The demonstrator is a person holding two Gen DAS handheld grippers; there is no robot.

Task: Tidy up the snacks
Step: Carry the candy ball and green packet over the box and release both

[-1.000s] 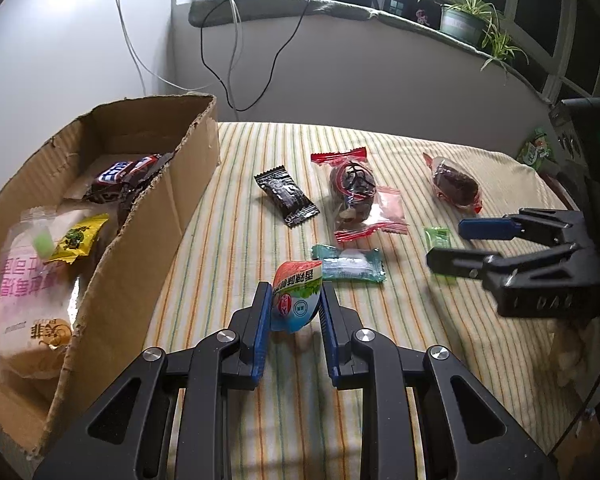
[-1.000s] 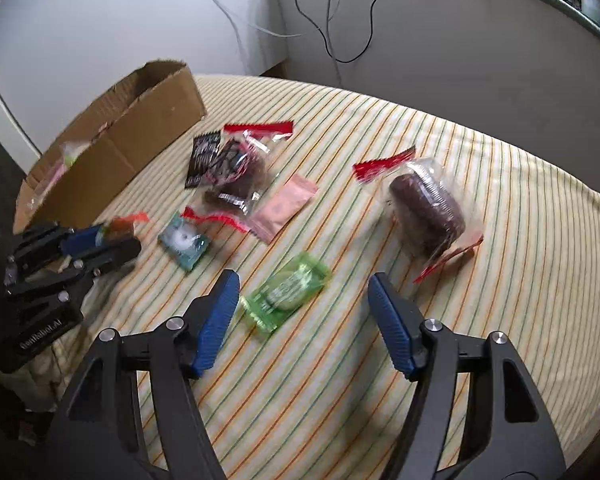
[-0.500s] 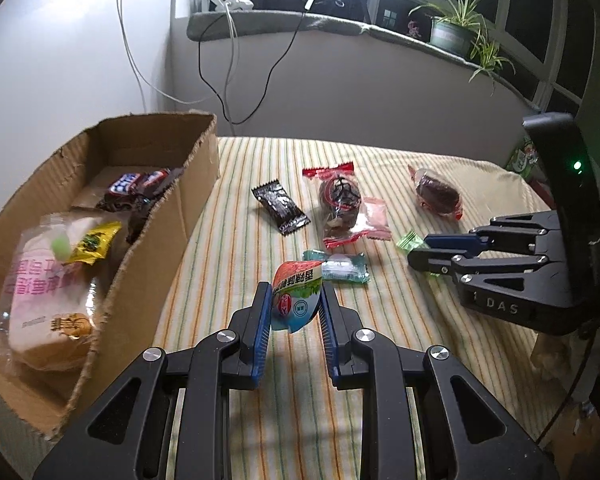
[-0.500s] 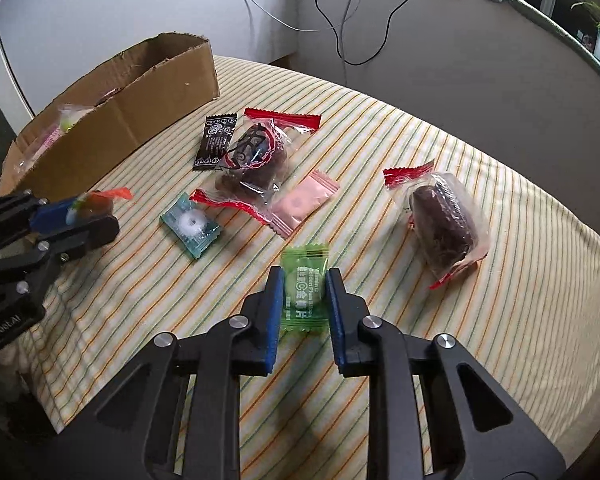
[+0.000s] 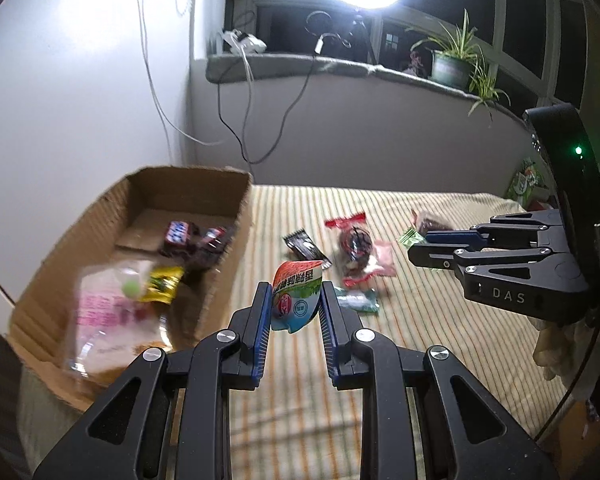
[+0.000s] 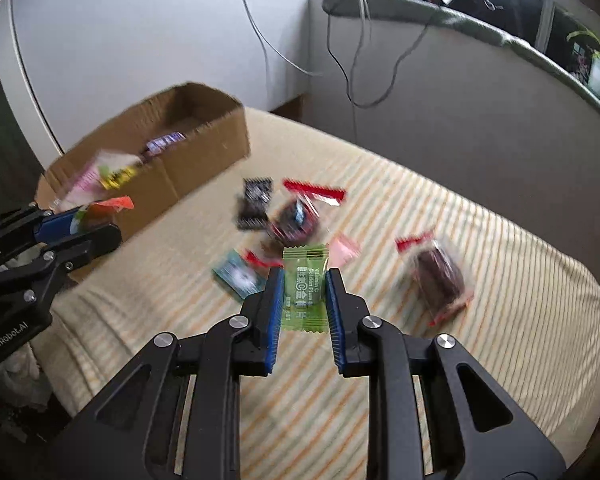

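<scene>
My left gripper (image 5: 294, 304) is shut on a red, green and white snack packet (image 5: 296, 296) and holds it above the striped table, beside the cardboard box (image 5: 236, 232). It also shows in the right wrist view (image 6: 96, 224). My right gripper (image 6: 303, 292) is shut on a green candy packet (image 6: 304, 292) and holds it above the table; it also shows in the left wrist view (image 5: 420, 246). The box (image 6: 204, 136) holds a pink bag (image 5: 100, 320), a yellow packet (image 5: 162, 288) and chocolate bars (image 5: 180, 234).
On the striped cloth lie a black packet (image 6: 254, 200), a clear bag of dark snacks with red ends (image 6: 296, 220), a pink packet (image 6: 342, 250), a teal packet (image 6: 238, 276) and a dark cake in a clear wrapper (image 6: 438, 276). Cables hang down the back wall.
My right gripper closed on the green candy packet and lifted it off the cloth. Both grippers have risen and pulled back, so the table looks farther away. My left gripper still holds its packet.
</scene>
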